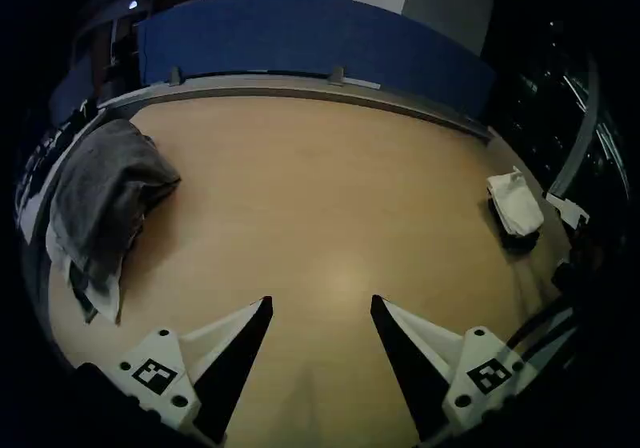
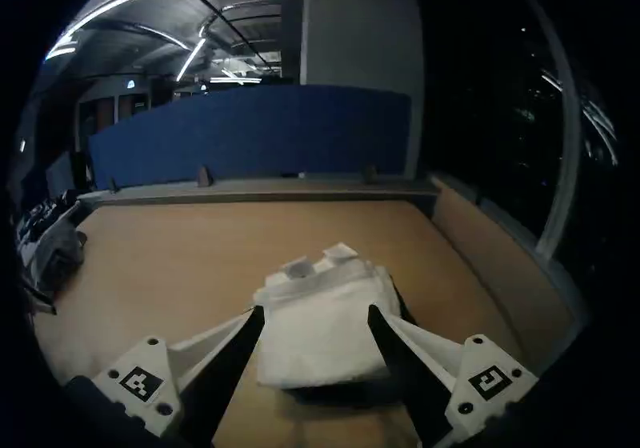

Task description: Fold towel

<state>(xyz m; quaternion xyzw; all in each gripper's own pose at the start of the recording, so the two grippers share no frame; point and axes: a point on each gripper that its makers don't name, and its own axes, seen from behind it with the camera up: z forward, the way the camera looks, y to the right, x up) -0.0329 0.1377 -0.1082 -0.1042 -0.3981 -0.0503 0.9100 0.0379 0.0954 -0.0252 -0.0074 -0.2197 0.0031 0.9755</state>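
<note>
Your left hand-held gripper [image 1: 322, 300] hangs released over the pale wooden counter [image 1: 320, 176], with a crumpled grey towel [image 1: 104, 192] heaped at the counter's left edge. Your right hand-held gripper [image 2: 316, 308] straddles the folded white terry towel [image 2: 320, 344] near the counter's right edge; I cannot tell whether its fingers press it.

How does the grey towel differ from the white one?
The grey towel is a slumped, crumpled heap; the white towel is folded into a neat stack. The grey towel looks bulkier than the white towel. Both sit on the wooden table.
</note>
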